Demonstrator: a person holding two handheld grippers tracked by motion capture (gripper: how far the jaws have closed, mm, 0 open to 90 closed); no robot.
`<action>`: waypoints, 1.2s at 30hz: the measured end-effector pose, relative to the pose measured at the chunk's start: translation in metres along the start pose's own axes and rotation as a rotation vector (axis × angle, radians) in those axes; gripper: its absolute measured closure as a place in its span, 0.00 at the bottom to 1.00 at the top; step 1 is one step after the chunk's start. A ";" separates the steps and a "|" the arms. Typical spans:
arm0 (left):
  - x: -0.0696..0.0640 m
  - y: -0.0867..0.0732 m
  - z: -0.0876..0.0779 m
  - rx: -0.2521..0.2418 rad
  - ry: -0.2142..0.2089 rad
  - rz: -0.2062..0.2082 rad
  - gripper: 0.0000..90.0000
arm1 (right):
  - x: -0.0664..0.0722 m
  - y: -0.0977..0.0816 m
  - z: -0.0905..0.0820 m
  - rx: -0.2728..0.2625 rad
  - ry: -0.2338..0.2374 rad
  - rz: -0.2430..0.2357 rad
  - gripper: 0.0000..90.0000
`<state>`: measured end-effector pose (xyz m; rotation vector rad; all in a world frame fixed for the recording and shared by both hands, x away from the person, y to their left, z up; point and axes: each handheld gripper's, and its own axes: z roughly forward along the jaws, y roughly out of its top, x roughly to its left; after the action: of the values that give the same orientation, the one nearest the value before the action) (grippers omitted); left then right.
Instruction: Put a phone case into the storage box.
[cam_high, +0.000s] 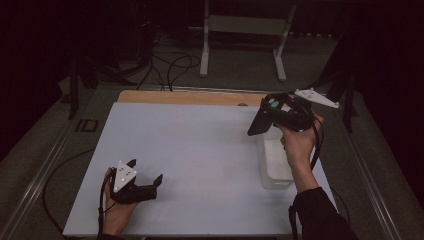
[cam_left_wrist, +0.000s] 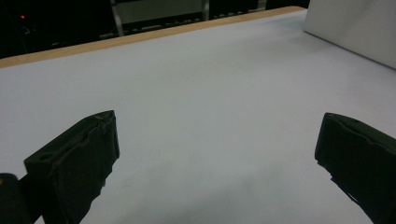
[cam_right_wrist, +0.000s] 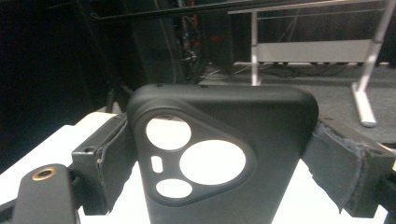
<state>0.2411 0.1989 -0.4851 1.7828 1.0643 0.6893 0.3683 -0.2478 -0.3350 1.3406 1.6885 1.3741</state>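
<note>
No legible text anywhere

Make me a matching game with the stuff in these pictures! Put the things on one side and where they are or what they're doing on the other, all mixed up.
Things:
1. phone case
2. left gripper
3. white bin
4. wooden strip

Places or states:
A. runs along the table's far edge
B. jaws wide open, low over the white table top
C. clamped between the right gripper's jaws, held up in the air
D. stands on the table's right side, below the raised hand

Pairs: 1-C, 2-B, 3-D, 4-A
</note>
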 end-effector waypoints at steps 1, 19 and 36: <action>0.000 0.000 0.000 0.000 0.000 0.000 0.00 | -0.001 0.001 0.001 -0.001 -0.008 -0.003 0.16; 0.000 -0.001 -0.001 0.002 -0.002 -0.007 0.01 | -0.027 0.002 0.022 0.039 -0.157 -0.034 0.16; 0.000 -0.001 -0.001 0.003 -0.003 -0.007 0.01 | -0.040 -0.005 0.037 0.075 -0.241 -0.069 0.16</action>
<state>0.2401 0.1989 -0.4854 1.7813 1.0693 0.6813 0.4126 -0.2710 -0.3574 1.4140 1.6207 1.0723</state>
